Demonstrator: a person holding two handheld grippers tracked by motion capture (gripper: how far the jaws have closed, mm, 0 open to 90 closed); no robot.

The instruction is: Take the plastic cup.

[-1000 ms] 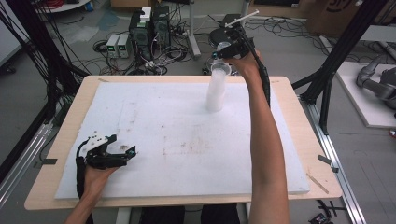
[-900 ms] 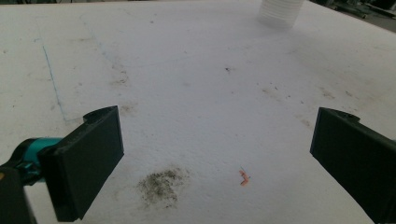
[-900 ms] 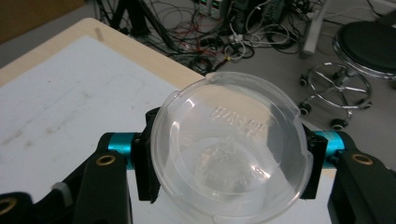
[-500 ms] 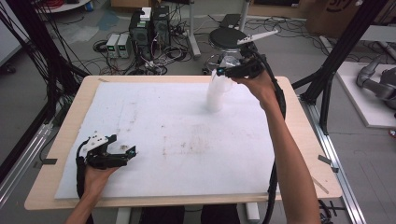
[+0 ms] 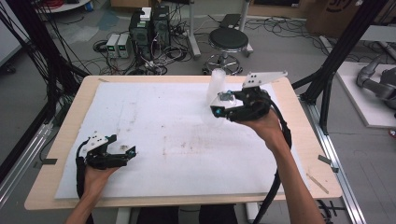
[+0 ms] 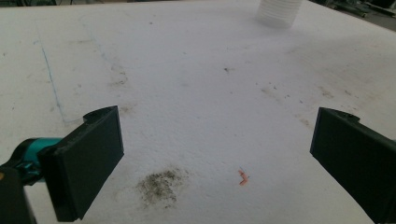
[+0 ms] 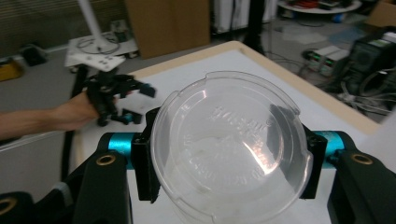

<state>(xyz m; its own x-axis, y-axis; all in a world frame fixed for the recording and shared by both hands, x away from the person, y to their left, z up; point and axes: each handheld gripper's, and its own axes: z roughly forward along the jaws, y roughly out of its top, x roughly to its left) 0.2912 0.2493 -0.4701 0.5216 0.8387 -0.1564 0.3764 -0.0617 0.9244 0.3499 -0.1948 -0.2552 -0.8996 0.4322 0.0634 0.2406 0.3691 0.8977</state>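
Left gripper: low at the near left of the white-sheeted wooden tabletop, jaws spread wide with bare sheet between; its own view adds a dark smudge and a small orange scrap. Right gripper: raised over the far right, jaws pinching a clear round plastic cup. The right gripper view meets the cup's embossed base head-on, transparent and glinting.

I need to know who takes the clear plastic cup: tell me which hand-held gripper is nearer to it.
Right. The right hand-held gripper is shut on the clear plastic cup, lifted over the table's far side. The left hand-held gripper rests open at the near left corner, far from it.
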